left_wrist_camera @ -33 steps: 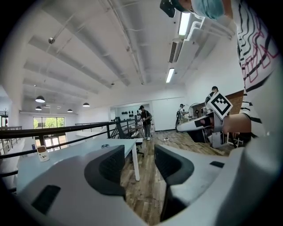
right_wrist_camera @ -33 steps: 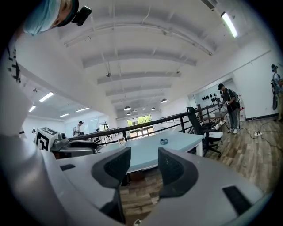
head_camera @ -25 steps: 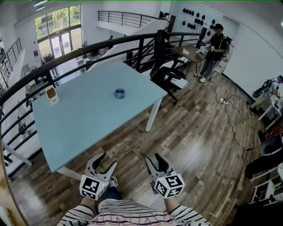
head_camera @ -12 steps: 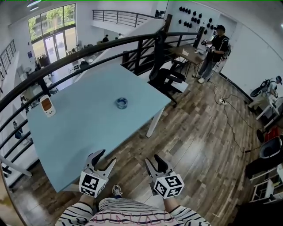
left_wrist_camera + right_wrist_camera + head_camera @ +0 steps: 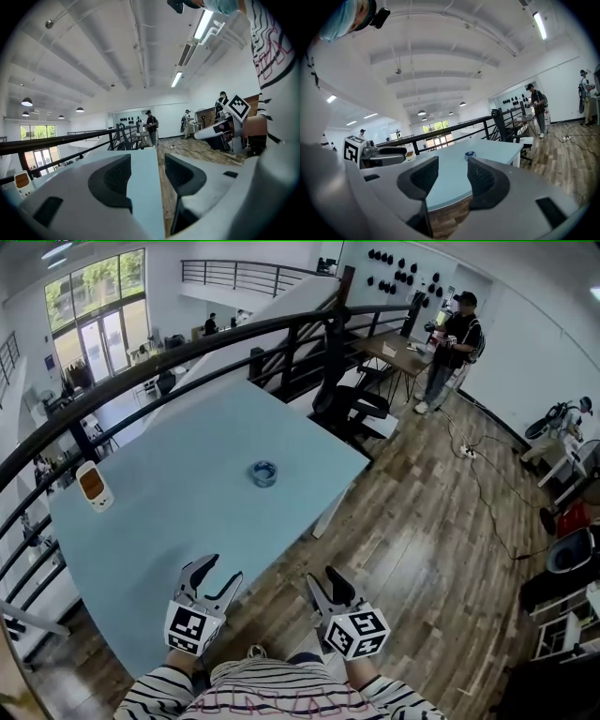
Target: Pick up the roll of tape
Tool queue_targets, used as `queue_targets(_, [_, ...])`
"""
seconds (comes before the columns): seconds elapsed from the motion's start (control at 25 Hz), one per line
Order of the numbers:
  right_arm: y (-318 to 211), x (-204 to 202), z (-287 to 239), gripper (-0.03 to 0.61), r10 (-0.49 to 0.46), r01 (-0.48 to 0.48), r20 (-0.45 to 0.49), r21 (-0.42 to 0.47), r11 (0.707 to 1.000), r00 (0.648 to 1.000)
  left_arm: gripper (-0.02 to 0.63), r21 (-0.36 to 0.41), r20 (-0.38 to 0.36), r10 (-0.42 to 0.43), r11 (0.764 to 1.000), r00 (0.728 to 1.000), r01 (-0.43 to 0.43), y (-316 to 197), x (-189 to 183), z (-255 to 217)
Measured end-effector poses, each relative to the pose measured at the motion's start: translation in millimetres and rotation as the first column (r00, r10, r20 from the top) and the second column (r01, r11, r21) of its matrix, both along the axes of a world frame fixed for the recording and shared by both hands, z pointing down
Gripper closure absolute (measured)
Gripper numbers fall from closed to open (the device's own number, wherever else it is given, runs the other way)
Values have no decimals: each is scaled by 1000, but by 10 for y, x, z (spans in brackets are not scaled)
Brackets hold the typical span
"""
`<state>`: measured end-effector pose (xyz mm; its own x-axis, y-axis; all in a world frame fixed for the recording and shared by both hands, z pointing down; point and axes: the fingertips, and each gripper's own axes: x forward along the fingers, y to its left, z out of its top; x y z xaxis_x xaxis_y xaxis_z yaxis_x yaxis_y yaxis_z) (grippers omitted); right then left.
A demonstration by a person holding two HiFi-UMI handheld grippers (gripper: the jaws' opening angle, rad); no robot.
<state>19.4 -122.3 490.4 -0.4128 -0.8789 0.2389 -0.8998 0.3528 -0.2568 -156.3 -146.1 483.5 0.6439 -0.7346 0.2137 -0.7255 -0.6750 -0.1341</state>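
Observation:
A small blue roll of tape (image 5: 263, 472) lies flat near the middle of the light blue table (image 5: 169, 521). The right gripper view catches the tape (image 5: 469, 153) far off, just above its own jaws. My left gripper (image 5: 217, 581) hovers over the table's near edge, open and empty. My right gripper (image 5: 328, 588) hangs over the wooden floor beside the table, open and empty too. Both are well short of the tape. In the left gripper view (image 5: 147, 171) only table top and floor show between the jaws.
A small white and orange device (image 5: 92, 486) stands at the table's far left edge. A black railing (image 5: 187, 348) runs behind the table. An office chair (image 5: 347, 409) sits by the far right corner. A person (image 5: 448, 338) stands at a desk further back. Cables (image 5: 487, 484) trail over the floor.
The head view has moved towards the table. The tape now lies lower in the frame and nearer. My left gripper has come over the table's edge; both stay open.

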Motion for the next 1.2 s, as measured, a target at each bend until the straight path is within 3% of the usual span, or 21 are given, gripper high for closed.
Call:
queue_targets(0.36, [-366, 98, 248, 391, 12, -11, 8, -62, 998, 1000, 400, 28, 120, 26, 999, 992, -29, -577, 44, 163])
queue_targets(0.64, [-839, 116, 339, 393, -71, 70, -3, -91, 993, 997, 400, 32, 216, 21, 999, 976, -29, -1071, 90, 229])
queue_targets(0.96, [-1450, 163, 346, 392, -139, 138, -7, -89, 986, 990, 400, 54, 368, 68, 994, 927, -94, -1707, 351, 345])
queue_targets(1.2, [-1724, 169, 366, 391, -170, 168, -11, -97, 981, 985, 400, 33, 425, 116, 989, 897, -143, -2132, 559, 510])
